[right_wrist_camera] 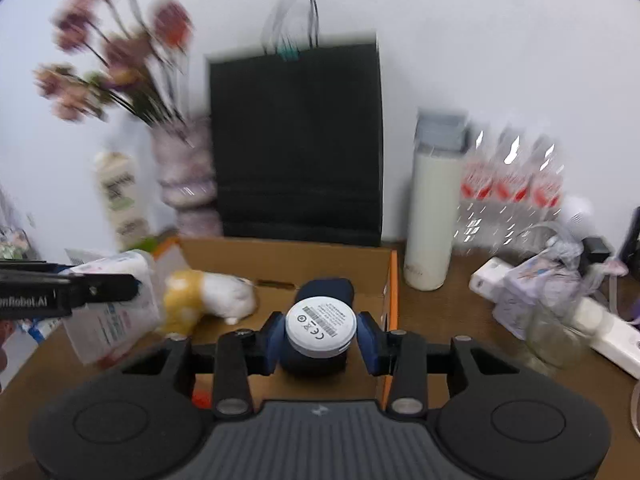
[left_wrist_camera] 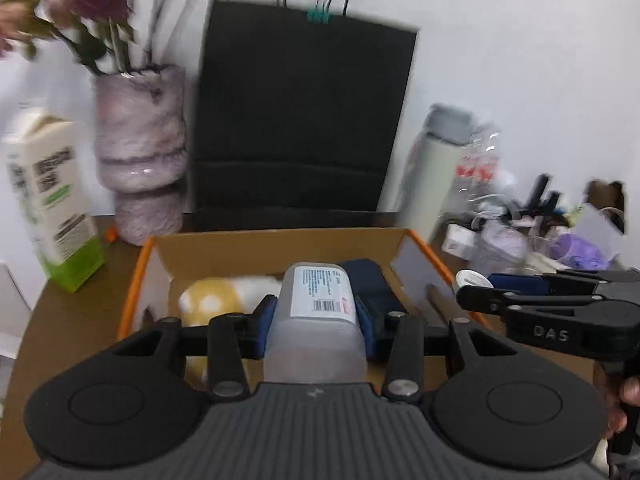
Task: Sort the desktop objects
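In the left wrist view, the left gripper (left_wrist_camera: 316,320) is clamped on a frosted plastic box (left_wrist_camera: 316,320) with a white barcode label on top, its blue pads pressing both sides, and holds it over the open cardboard box (left_wrist_camera: 280,248) with orange edging. Inside that box, at about ten o'clock from the held item, lies a yellow and white plush toy (left_wrist_camera: 212,300); a dark blue object (left_wrist_camera: 368,280) sits at about one o'clock. Behind the box at twelve o'clock stands a black paper bag (left_wrist_camera: 304,120), with a marbled vase (left_wrist_camera: 142,160) of flowers at eleven o'clock and a white and green carton (left_wrist_camera: 52,200) at nine o'clock. The right gripper (left_wrist_camera: 480,286) enters at three o'clock, gripping a small item with a white round face. In the right wrist view, the right gripper (right_wrist_camera: 320,332) is closed on a dark blue cylinder (right_wrist_camera: 320,328) whose white round end, printed with a barcode, faces the camera, above the cardboard box's (right_wrist_camera: 288,256) near right part. The plush toy (right_wrist_camera: 208,300) lies at ten o'clock, the left gripper (right_wrist_camera: 132,284) with its frosted plastic box (right_wrist_camera: 116,312) at nine o'clock, a white bottle (right_wrist_camera: 432,216) with a grey lid at two o'clock, and a white power strip (right_wrist_camera: 600,332) among clutter at three o'clock on the brown table (right_wrist_camera: 460,340).
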